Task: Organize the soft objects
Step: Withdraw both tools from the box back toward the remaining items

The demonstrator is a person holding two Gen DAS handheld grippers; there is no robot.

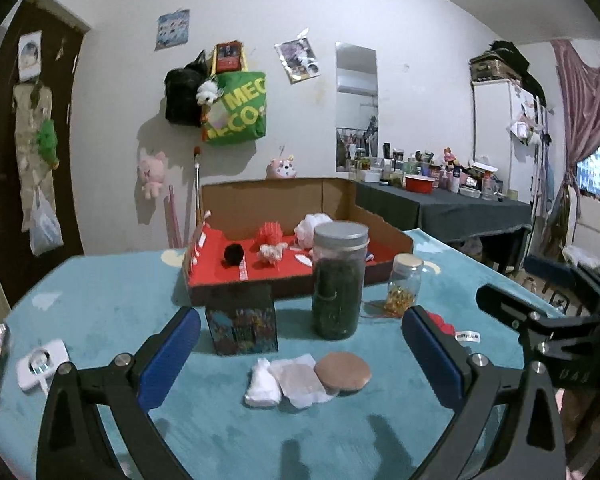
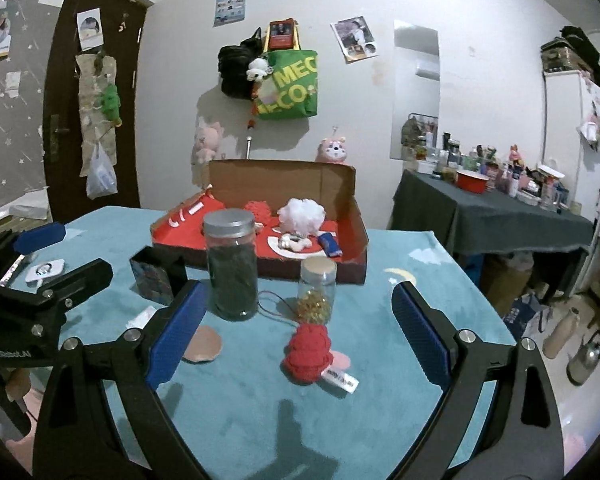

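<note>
My left gripper (image 1: pixel 300 354) is open above a round brown pad (image 1: pixel 342 371), a wrapped white pad (image 1: pixel 300 382) and a white soft lump (image 1: pixel 262 384) on the teal cloth. My right gripper (image 2: pixel 298 326) is open, with a red knitted toy (image 2: pixel 309 350) with a white tag between its blue fingers. The red-lined cardboard box (image 1: pixel 220 270) behind holds a black pompom (image 1: pixel 233 254), a red spiky ball (image 1: pixel 269 235) and a white puff (image 2: pixel 302 212). The brown pad also shows in the right wrist view (image 2: pixel 205 344).
A tall jar of dark leaves (image 1: pixel 337 280) and a small jar of gold bits (image 1: pixel 405 286) stand before the box. A small dark printed box (image 1: pixel 242 328) is at left. A white device (image 1: pixel 40 362) lies at the far left. A cluttered side table (image 2: pixel 492 204) stands at the right.
</note>
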